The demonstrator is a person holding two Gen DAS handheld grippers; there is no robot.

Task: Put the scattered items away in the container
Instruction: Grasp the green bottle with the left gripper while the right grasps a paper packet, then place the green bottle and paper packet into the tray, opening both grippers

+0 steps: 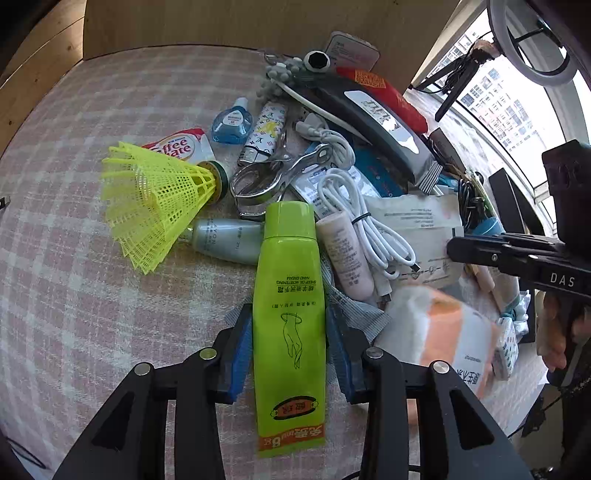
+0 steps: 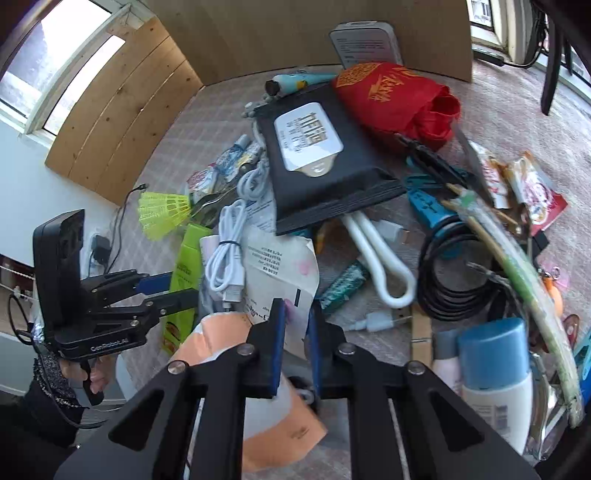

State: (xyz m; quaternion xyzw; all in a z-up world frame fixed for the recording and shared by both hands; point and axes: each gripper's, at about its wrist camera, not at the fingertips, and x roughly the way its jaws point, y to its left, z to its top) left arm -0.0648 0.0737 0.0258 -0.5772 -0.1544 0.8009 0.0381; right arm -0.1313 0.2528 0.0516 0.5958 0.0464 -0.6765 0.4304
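My left gripper (image 1: pixel 289 332) has its blue pads on both sides of a lime green hand cream tube (image 1: pixel 290 314) lying on the checked cloth; the pads touch or nearly touch its sides. The tube also shows in the right wrist view (image 2: pixel 183 273) between the left gripper's fingers (image 2: pixel 162 291). My right gripper (image 2: pixel 296 332) is nearly shut over an orange and white packet (image 2: pixel 266 391), which also shows in the left wrist view (image 1: pixel 439 328); I cannot tell whether it grips it. The right gripper's finger (image 1: pixel 517 254) reaches in from the right.
A pile of clutter lies ahead: yellow shuttlecock (image 1: pixel 155 199), white cables (image 1: pixel 369 229), metal clip (image 1: pixel 266 177), black pouch (image 2: pixel 321 155), red bag (image 2: pixel 399 96), black cable coil (image 2: pixel 454 273), blue-capped bottle (image 2: pixel 495 373). A brown board (image 1: pixel 240 22) stands at the table's back.
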